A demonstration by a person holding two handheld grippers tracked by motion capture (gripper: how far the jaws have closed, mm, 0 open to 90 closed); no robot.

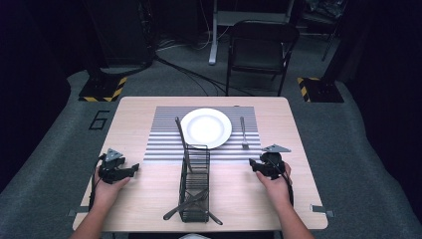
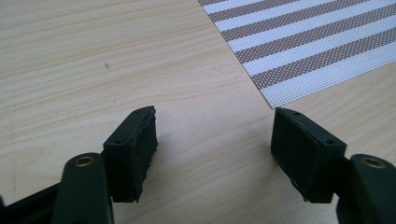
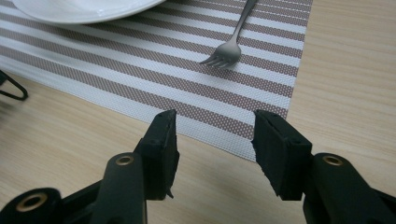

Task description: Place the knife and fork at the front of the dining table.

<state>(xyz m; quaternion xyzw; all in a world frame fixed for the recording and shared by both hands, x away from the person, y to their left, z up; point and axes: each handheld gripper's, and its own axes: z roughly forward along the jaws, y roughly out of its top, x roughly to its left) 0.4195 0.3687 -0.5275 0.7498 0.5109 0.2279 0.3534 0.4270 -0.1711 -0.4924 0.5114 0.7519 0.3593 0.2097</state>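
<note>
Tabletop of pale wood grain [image 1: 149, 199], one, squarish with rounded corners, carries everything; bare strips run down its left and right sides, and each hand sits on one of them. One striped grey-and-white woven placemat [image 1: 164, 144] lies across the far middle, its near edge running between the two grippers. One black wire cutlery caddy [image 1: 195, 184] stands lengthwise in the near middle, reaching from the mat's near edge almost to the table's near edge, with dark utensils crossed in its near end and one long dark handle leaning out over the mat. One round white ceramic plate [image 1: 206, 128] rests on the mat's centre. One grey metal fork [image 3: 228, 52] lies on the mat just right of the plate, apart from it, tines toward the person and close to the mat's near right corner.

Two black grippers: the left gripper [image 2: 215, 135] hovers low over bare wood just beside the mat's near left corner, jaws apart, nothing between them. The right gripper [image 3: 215, 128] points at the mat's near right corner, fork a little beyond its tips, jaws parted and empty.
</note>
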